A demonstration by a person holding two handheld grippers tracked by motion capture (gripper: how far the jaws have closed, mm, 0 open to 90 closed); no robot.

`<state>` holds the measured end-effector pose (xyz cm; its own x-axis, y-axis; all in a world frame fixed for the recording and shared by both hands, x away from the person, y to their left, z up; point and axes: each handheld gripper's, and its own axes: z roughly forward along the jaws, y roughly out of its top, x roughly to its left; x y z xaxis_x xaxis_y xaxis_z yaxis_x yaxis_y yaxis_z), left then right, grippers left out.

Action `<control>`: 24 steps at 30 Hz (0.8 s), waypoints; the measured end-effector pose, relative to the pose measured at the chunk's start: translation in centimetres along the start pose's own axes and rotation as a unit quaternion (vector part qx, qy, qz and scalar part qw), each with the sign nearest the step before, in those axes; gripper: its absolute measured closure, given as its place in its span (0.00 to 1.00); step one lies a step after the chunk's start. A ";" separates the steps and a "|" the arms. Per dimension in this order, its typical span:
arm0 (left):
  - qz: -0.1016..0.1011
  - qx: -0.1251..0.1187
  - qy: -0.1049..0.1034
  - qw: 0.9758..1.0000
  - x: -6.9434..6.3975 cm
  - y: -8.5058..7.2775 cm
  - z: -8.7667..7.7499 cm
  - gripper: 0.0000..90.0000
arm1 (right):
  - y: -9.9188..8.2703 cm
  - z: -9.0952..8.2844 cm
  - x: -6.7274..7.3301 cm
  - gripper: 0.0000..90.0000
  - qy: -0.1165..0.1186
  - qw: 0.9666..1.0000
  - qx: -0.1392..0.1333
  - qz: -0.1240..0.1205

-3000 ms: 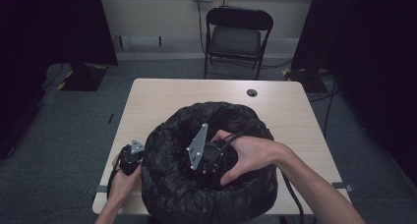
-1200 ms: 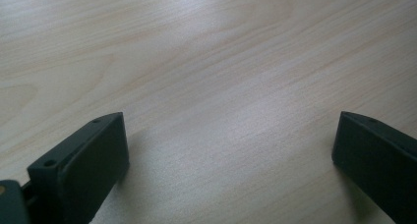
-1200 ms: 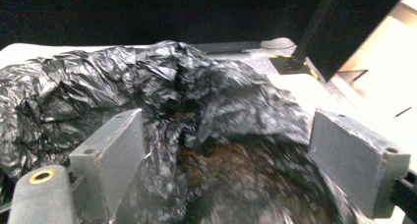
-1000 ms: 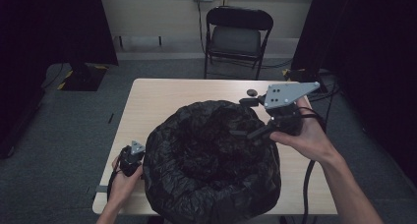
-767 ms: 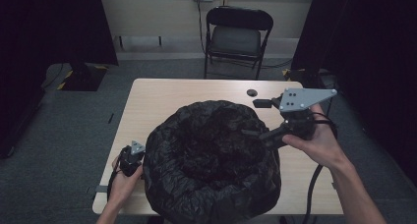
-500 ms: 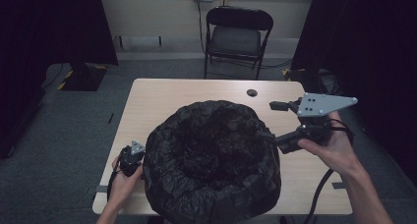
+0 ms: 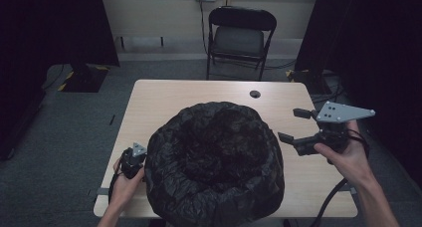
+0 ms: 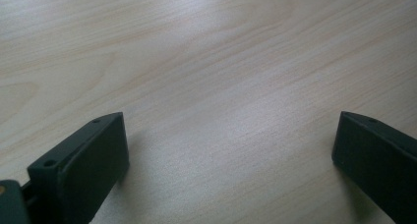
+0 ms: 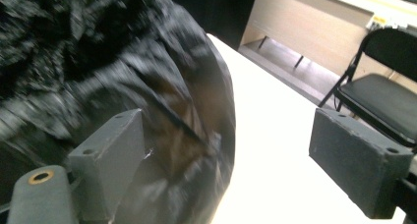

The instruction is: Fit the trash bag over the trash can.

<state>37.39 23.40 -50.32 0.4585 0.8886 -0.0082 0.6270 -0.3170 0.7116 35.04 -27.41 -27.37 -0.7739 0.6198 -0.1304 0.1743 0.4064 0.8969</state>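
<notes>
A big round black plastic bag [image 7: 214, 162], puffed up with a hollow in its middle, sits on the pale wooden table [image 7: 164, 100]. My right gripper [image 7: 290, 124] hovers open just off the bag's right side, held by a hand, its jaws pointing left at the bag. In the right gripper view the gripper [image 9: 231, 135] has its jaws wide apart, with the blurred bag [image 9: 123, 71] close on the left. My left gripper [image 7: 133, 160] rests at the bag's lower left near the table edge. In the left gripper view this gripper [image 8: 226, 145] is open over bare wood [image 8: 206, 62].
A small black disc [image 7: 255, 94] lies on the table's far side. Behind the table stands a black folding chair [image 7: 239, 38], which also appears as the chair [image 9: 383, 86] in the right gripper view. Dark curtains hang on both sides, and cables trail on the grey floor.
My right gripper has left the middle of the bag, swung out over the table's right side and come down beside the bag. The left gripper has stayed put.
</notes>
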 end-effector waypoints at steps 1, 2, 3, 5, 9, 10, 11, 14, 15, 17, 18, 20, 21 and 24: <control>0.000 0.000 0.000 1.000 0.0 0.0 0.0 0.00 | -0.4 0.1 -0.1 0.14 -0.006 1.000 0.000 0.004; -0.001 -0.001 0.000 1.000 0.0 0.0 0.0 0.00 | -0.9 0.2 -0.2 0.14 -0.009 1.000 0.000 0.009; -0.001 -0.001 0.000 1.000 0.0 0.0 0.0 0.00 | -0.9 0.2 -0.2 0.14 -0.009 1.000 0.000 0.009; 0.000 0.000 0.001 1.000 0.0 0.0 0.0 0.00 | -2.1 0.6 -0.4 0.14 -0.018 1.000 0.000 0.018; 0.000 0.000 0.000 1.000 0.0 0.0 0.0 0.00 | -3.3 0.9 -0.4 0.14 -0.026 0.999 0.006 0.024; 0.000 0.000 0.000 1.000 0.0 0.0 0.0 0.00 | -4.1 1.0 -0.3 0.14 -0.029 0.999 0.007 0.029; 0.000 0.000 0.000 1.000 0.0 0.0 0.0 0.00 | -4.1 1.0 -0.3 0.14 -0.029 0.999 0.007 0.029; 0.000 0.000 0.000 1.000 0.0 0.0 0.0 0.00 | -5.7 1.2 -0.1 0.14 -0.037 0.999 0.014 0.032; 0.000 -0.001 0.000 1.000 0.0 0.0 0.0 0.00 | -6.0 1.3 0.0 0.14 -0.040 0.998 0.015 0.035; 0.000 0.000 0.000 1.000 -0.1 -0.1 -0.1 0.00 | -6.9 1.4 0.1 0.14 -0.043 0.998 0.015 0.040; -0.001 0.000 0.000 1.000 -0.1 -0.1 -0.1 0.00 | -7.4 1.5 0.1 0.14 -0.047 0.998 0.016 0.044; 0.000 0.000 0.000 1.000 -0.1 -0.1 -0.1 0.00 | -8.4 1.6 0.1 0.14 -0.062 0.997 0.021 0.049; 0.000 0.000 0.000 1.000 -0.1 -0.1 -0.1 0.00 | -8.9 1.8 0.1 0.14 -0.068 0.996 0.027 0.049; 0.000 0.001 0.001 1.000 -0.1 -0.1 -0.1 0.00 | -10.6 2.6 0.0 0.14 -0.072 0.995 0.047 0.056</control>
<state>37.23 23.37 -50.31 0.4579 0.8890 -0.0064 0.6276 -0.3181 0.7106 34.79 -29.95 -37.97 -0.6518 0.7522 -0.0968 0.3163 0.3856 0.8668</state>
